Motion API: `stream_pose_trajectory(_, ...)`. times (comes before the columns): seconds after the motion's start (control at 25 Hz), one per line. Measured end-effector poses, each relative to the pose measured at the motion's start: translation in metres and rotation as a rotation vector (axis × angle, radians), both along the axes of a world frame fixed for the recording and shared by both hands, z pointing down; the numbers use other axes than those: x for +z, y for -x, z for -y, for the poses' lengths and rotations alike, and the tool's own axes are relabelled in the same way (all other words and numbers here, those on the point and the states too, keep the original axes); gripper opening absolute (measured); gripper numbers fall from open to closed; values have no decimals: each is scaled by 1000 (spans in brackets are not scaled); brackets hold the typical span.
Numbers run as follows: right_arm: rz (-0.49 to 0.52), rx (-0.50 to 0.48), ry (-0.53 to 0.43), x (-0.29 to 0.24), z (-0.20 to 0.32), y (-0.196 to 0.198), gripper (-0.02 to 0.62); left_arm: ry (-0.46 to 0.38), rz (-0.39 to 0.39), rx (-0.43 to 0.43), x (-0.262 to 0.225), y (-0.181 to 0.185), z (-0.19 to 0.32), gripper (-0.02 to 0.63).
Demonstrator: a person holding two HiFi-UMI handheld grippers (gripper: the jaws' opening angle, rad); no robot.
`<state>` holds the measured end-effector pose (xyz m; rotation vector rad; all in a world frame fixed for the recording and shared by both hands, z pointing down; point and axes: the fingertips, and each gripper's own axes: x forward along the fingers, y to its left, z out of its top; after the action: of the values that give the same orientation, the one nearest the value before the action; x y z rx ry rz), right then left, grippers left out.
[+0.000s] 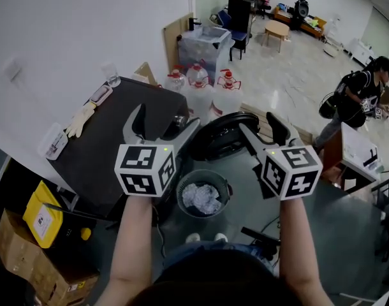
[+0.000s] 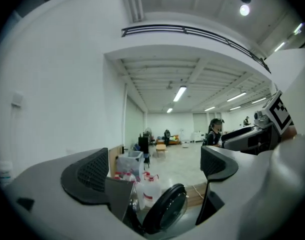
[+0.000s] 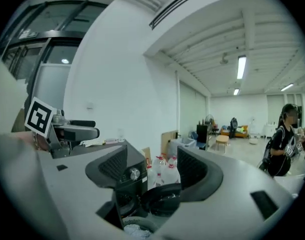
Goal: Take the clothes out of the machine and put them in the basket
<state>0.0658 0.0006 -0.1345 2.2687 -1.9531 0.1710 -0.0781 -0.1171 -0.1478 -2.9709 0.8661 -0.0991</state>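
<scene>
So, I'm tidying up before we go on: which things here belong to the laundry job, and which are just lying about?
Job: washing machine, its open door, basket, clothes in the basket.

Lying about: water jugs, glove on the machine, yellow container, cardboard boxes, clear storage bin.

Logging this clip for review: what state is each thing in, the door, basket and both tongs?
Machine door: swung open.
Basket: upright, holding clothes.
Left tongs: open, nothing between them.
Right tongs: open, nothing between them.
</scene>
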Motion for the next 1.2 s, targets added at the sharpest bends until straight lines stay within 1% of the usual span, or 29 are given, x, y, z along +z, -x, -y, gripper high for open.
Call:
stream_pose_trajectory(0.08,-48,11,-57,-13,-4,1,308,-38,-24,13,-13,3,-3,572)
stream_pose_trajectory(0.16,-89,39,-105,-22,-8,2,308,-69,-31,25,-19,7,-5,572)
stream_pose_trajectory(0.28,-128,66,-158,-31,-11,9,308,-149,-7,25,-23,17,-8,572)
stream_pose_trajectory(0.32,-133,61,-169,-32,-13,15,305,-187,-1,5,-24,25,-8,548)
stream_pose_trajectory(0.36,-140,52,-181,-32,-15,22,186,-223,-2,-26,-25,35,-6,212)
stream_pose_trajectory(0.4,-150,42,-196,-32,-18,29,3,-246,-9,-51,-25,45,-5,-5)
stream_pose_trajectory(0.44,-166,32,-208,-32,-20,38,2,-256,-17,-56,-24,51,-4,-5)
stream_pose_trajectory(0.52,-209,17,-223,-32,-22,52,2,-267,-29,-38,-21,59,-5,-5)
stream_pose_trajectory(0.6,-242,16,-238,-32,-25,63,2,-287,-27,-35,-19,65,-6,-5)
stream_pose_trajectory(0.68,-259,18,-256,-34,-29,71,2,-305,-27,-32,-19,71,-9,-5)
stream_pose_trajectory(0.76,-272,18,-279,-38,-33,77,1,-319,-46,-31,-22,76,-15,-5)
stream_pose_trajectory(0.88,-289,22,-309,-44,-44,80,2,-331,-63,-48,-26,82,-24,-5)
stream_pose_trajectory(1.0,-289,3,-319,-46,-59,82,2,-326,-70,-71,-26,84,-39,-5)
stream_pose_trajectory(1.2,-274,-31,-325,-48,-85,84,2,-316,-25,-122,-22,88,-63,-5)
